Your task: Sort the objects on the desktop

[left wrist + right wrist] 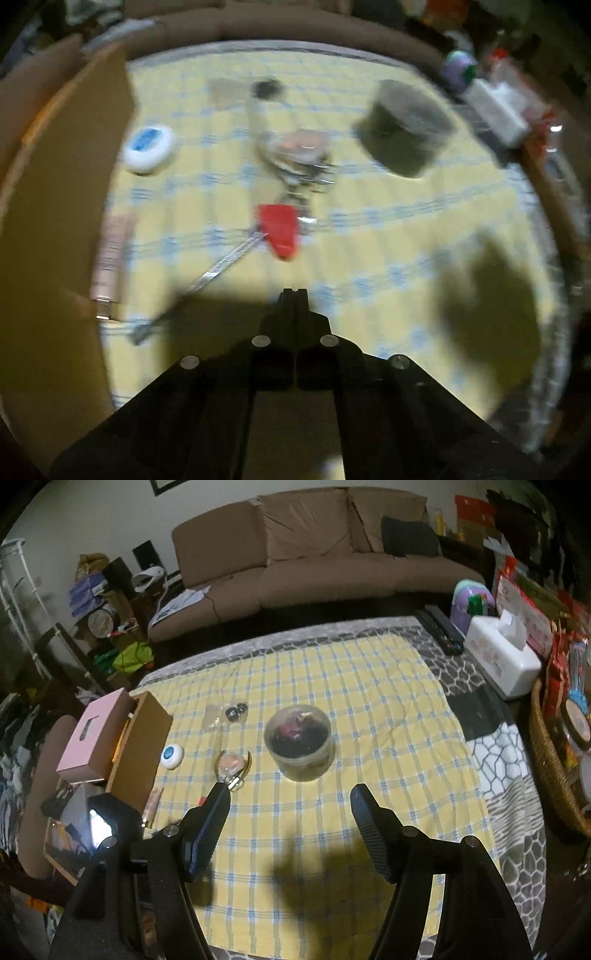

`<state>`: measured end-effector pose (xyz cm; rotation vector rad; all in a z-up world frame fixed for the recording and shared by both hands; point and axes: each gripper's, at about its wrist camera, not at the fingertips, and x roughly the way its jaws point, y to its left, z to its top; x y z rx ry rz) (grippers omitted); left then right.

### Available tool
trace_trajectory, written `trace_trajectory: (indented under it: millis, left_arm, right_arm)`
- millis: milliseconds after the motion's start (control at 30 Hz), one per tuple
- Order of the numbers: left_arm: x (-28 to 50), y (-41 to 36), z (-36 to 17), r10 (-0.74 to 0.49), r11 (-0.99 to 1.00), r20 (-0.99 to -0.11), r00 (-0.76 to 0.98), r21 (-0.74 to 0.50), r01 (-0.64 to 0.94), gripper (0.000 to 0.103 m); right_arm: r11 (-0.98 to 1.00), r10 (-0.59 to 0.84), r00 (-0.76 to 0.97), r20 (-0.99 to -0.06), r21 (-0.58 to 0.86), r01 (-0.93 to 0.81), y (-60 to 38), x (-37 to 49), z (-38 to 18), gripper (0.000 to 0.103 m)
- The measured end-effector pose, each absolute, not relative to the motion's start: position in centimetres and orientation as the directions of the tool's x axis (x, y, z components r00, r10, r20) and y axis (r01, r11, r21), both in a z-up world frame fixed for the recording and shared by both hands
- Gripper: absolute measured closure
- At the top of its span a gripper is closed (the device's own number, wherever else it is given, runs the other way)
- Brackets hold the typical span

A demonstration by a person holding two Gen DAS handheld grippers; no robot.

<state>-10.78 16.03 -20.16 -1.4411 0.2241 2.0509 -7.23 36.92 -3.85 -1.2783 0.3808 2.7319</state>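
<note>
Two grippers over yellow checked cloth (332, 701); left gripper (294, 292) closed, empty; right gripper (290, 794) agape.

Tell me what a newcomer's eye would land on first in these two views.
The yellow checked cloth covering the table dominates both views, with a round clear container of dark items near its middle. In the left wrist view, a bright red piece lies just ahead of the shut left tool, beside a white round case with a blue label. The right tool hangs open and empty above the cloth.
</note>
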Motion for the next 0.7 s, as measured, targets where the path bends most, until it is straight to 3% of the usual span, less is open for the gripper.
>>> trace_trajectory:
  millis: [67, 167, 233, 267, 300, 333, 433, 500, 567, 700]
  left_arm:
    - [-9.9, 16.7, -19.7, 0.396, -0.751, -0.894, -0.21, -0.183, -0.635, 0.103]
    - [-9.3, 17.3, -18.7, 0.306, -0.758, -0.884, -0.354, -0.001, -0.653, 0.101]
    - [-9.9, 16.8, -18.9, 0.203, -0.81, -0.864, -0.461, 0.117, -0.575, 0.081]
    - [-9.9, 16.7, -19.2, 0.131, -0.827, -0.848, -0.514, 0.192, -0.528, 0.057]
    - [-9.8, 16.8, -19.6, 0.05, -0.833, -0.818, -0.573, 0.282, -0.476, 0.045]
    - [-9.5, 16.9, -20.4, 0.005, -0.814, -0.792, -0.611, 0.351, -0.462, 0.045]
    - [-9.3, 17.1, -21.2, 0.018, -0.799, -0.786, -0.618, 0.36, -0.482, 0.049]
    - [-9.9, 16.6, -21.1, 0.098, -0.823, -0.842, -0.53, 0.232, -0.519, 0.081]
    - [-10.3, 16.7, -21.0, 0.124, -0.823, -0.876, -0.466, 0.172, -0.541, 0.092]
    - [-11.0, 16.5, -19.9, 0.181, -0.831, -0.933, -0.312, 0.025, -0.556, 0.099]
  right_arm:
    - [-0.964, -0.028, -0.65, -0.76, 0.192, -0.183, 36.8, -7.0, -3.5, 0.033]
    - [-0.965, -0.03, -0.645, -0.763, 0.19, -0.179, 36.8, -6.7, -3.4, 0.033]
    - [-0.967, -0.029, -0.637, -0.77, 0.183, -0.177, 36.7, -6.7, -3.6, 0.033]
    - [-0.969, -0.027, -0.63, -0.776, 0.175, -0.175, 36.6, -6.6, -3.7, 0.033]
    - [-0.97, -0.023, -0.628, -0.778, 0.168, -0.173, 36.5, -6.5, -3.8, 0.033]
    - [-0.974, -0.015, -0.628, -0.778, 0.153, -0.167, 36.3, -6.3, -3.8, 0.033]
    - [-0.98, 0.0, -0.629, -0.777, 0.126, -0.156, 36.2, -6.0, -3.7, 0.033]
    - [-0.979, 0.004, -0.629, -0.777, 0.125, -0.161, 36.5, -5.9, -3.6, 0.033]
    - [-0.974, 0.001, -0.625, -0.78, 0.141, -0.179, 37.2, -5.9, -3.8, 0.033]
    - [-0.965, -0.019, -0.614, -0.789, 0.176, -0.197, 37.9, -6.0, -4.1, 0.033]
